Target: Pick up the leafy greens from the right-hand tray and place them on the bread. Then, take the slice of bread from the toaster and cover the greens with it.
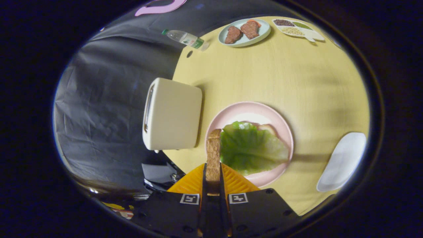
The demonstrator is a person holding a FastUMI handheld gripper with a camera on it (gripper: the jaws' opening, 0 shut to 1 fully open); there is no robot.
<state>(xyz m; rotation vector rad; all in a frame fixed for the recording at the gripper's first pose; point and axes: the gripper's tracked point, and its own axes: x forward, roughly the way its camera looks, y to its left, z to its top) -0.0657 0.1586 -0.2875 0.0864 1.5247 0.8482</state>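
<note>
My gripper (213, 177) is shut on a slice of bread (213, 152), which I see edge-on, sticking out ahead of the fingers. Just beyond the slice lies a leafy green (251, 147) spread over another bread slice (268, 128) on a pink plate (231, 112). The held slice hangs over the plate's near rim, beside the greens. A cream toaster (173, 114) stands next to the plate, its slot (148, 104) facing away from the table, and I cannot see inside it.
An empty white tray (343, 162) lies on the other side of the pink plate. Far across the yellow round table (281, 72) sit a pale green plate with meat pieces (244, 31), a divided dish of grains (295, 29) and a plastic bottle (185, 38).
</note>
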